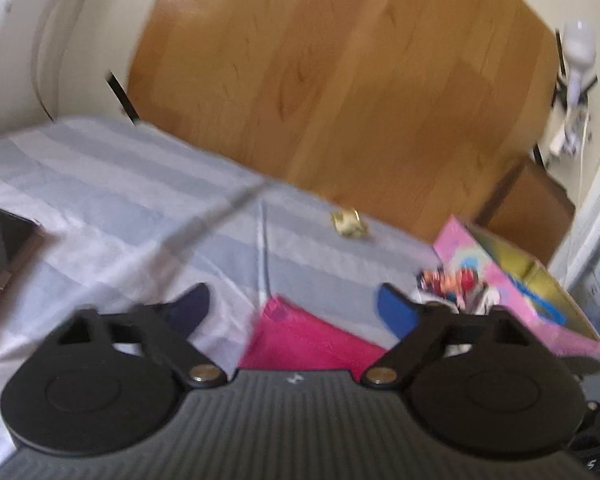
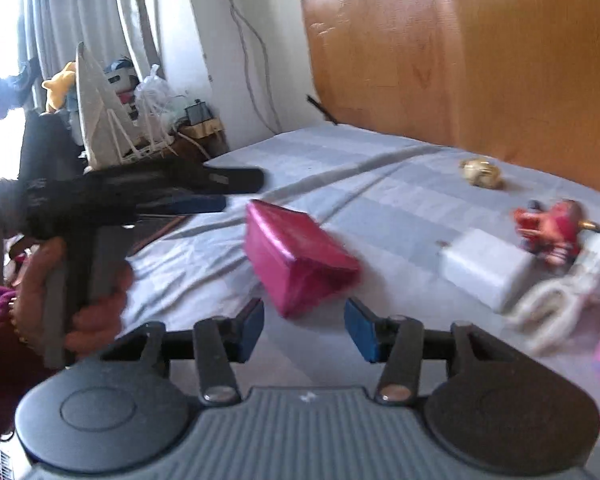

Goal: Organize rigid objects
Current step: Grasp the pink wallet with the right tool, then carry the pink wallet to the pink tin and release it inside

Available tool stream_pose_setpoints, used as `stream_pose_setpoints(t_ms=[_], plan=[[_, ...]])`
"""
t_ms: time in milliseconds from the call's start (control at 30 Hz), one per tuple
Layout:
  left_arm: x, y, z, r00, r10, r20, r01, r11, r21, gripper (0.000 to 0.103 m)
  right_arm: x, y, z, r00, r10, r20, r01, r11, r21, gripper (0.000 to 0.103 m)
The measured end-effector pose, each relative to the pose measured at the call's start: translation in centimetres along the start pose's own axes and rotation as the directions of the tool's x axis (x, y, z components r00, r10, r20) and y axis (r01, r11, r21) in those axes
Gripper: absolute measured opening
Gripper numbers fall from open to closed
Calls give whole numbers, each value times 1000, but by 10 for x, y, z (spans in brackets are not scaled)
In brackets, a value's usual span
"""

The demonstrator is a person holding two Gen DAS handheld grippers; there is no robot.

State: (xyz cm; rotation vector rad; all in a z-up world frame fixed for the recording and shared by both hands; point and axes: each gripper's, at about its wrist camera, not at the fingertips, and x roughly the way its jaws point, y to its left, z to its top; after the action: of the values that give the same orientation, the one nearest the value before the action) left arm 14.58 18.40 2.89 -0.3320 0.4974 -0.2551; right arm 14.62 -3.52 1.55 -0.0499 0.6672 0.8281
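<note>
The right gripper (image 2: 304, 330), jaws partly open and empty, lines up on the magenta box (image 2: 300, 256) lying on the bed (image 2: 340, 160) just ahead of its fingertips, probably to grasp it. The left gripper (image 1: 296, 308), also partly open and empty, hovers over that box's left side.

My left wrist camera sits low over the grey striped bedsheet (image 1: 112, 184), tilted down, facing the wooden headboard (image 1: 340, 80) at twelve o'clock. My right wrist camera looks from close range across the same sheet, headboard at one o'clock. Both views share the magenta rectangular box (image 2: 300, 260), close ahead, and the small gold crumpled object (image 1: 350, 222) farther off.
</note>
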Motion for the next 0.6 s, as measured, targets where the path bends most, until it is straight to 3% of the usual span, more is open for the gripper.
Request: stream_pose_setpoints(t_ms=[33,133,267,333,500,600], plan=[[5,-1,-2,999,-16,-42,16,1000,3,57,8,3,3,1000,-5,-2,5,1000,4,42],[-2,-8,-9,1000,9,-16,-9,999,32,55,24,2,3,1000,10,-24,-9,999,37,13],[-15,-17,-20,999,-16,-28,16,1000,-9,55,11,-1,-6,999,22,-24,-21,999,42,14],[-22,-26,-31,998,-55,-37,54,998,-26,61,-5,-2,-15,1000,10,-20,-10,1000,29,14],[-33,-58,-55,990,-125,-64,124,992,-28,61,-46,-7,-42,999,-10,-31,12,999,49,15],[-37,-84,-67,979,-176,-103,178,984,11,60,-74,-9,-57,998,-63,-22,64,997,50,16]])
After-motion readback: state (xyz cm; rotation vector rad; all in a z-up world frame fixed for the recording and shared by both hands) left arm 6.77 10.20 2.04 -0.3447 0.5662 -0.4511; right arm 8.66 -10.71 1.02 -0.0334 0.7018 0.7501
